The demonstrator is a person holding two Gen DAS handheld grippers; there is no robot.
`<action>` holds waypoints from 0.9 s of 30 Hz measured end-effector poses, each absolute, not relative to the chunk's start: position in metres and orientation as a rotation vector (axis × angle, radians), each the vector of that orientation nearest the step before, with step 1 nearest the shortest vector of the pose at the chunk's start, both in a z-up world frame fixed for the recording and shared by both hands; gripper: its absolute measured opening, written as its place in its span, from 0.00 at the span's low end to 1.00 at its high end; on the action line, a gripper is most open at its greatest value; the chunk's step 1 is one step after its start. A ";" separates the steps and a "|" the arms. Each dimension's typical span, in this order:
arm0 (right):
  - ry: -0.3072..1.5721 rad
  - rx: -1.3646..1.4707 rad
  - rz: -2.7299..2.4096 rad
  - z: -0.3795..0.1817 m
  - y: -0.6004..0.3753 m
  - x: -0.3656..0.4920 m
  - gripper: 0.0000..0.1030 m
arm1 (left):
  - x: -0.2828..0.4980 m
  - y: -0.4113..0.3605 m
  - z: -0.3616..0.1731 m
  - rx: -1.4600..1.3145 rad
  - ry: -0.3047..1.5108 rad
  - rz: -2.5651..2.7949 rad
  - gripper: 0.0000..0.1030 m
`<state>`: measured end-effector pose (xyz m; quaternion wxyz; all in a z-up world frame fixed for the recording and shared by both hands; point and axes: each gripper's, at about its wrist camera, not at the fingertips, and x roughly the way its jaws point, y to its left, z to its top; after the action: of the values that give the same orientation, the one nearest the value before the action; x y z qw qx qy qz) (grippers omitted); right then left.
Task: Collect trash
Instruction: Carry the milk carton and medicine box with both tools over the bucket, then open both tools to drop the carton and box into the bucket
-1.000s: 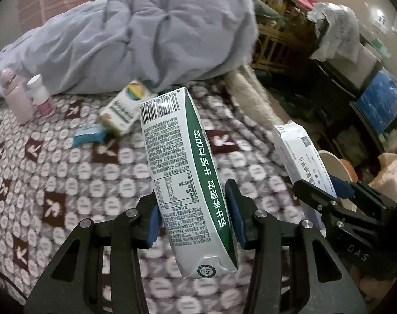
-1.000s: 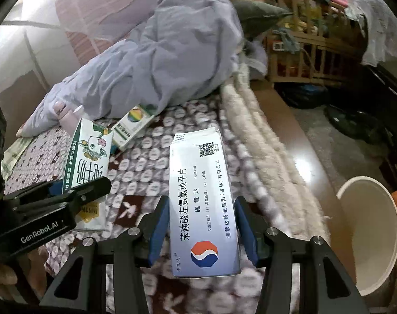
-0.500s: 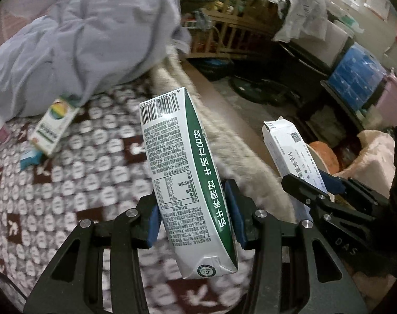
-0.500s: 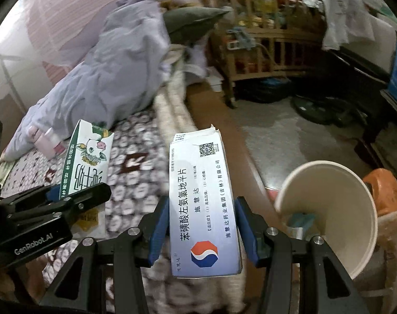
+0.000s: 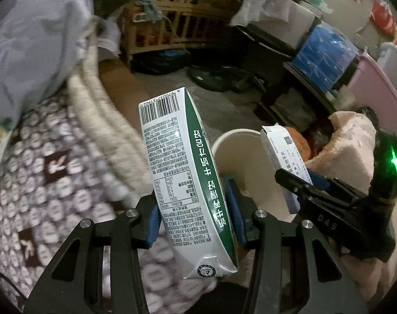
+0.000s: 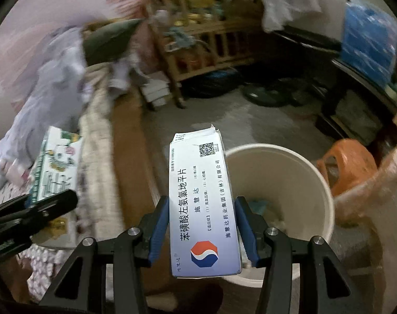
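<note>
My left gripper [image 5: 195, 214] is shut on a green-and-white milk carton [image 5: 184, 183], held upright with its barcode end up. My right gripper [image 6: 202, 225] is shut on a white medicine box [image 6: 202, 204] with a red-and-blue logo. A cream waste bin [image 6: 313, 183] stands on the floor just beyond and right of the medicine box, with a few scraps inside. In the left wrist view the same bin [image 5: 237, 151] shows behind the carton, and the right gripper [image 5: 303, 185] holds the medicine box [image 5: 284, 157] over it. The carton [image 6: 54, 170] also appears left in the right wrist view.
The bed's patterned cover [image 5: 41, 183] and cream fringe blanket [image 5: 101, 120] lie to the left. A lilac duvet [image 5: 33, 39] is heaped behind. An orange stool [image 6: 347, 164] and a pink fabric heap [image 5: 352, 144] flank the bin. A wooden cot [image 6: 203, 39] stands farther back.
Both grippers have swung right from over the bed to the floor side, each still holding its item. The waste bin has come into view under and beyond them.
</note>
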<state>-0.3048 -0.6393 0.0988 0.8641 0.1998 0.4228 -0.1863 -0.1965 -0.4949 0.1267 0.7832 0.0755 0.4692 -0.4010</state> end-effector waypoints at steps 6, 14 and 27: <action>0.923 0.481 -0.456 0.075 -0.677 -0.318 0.47 | -0.200 -0.535 0.118 0.172 1.047 -0.929 0.42; 0.940 0.512 -0.501 0.055 -0.700 -0.320 0.47 | -0.201 -0.572 0.104 0.142 1.101 -1.014 0.56; 0.942 0.569 -0.541 0.046 -0.705 -0.322 0.54 | -0.193 -0.547 0.108 0.137 1.057 -0.948 0.64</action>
<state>-0.3223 -0.7051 0.0461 0.8178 0.2669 0.4421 -0.2541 -0.1930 -0.5470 0.1082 0.7562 0.0631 0.4848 -0.4349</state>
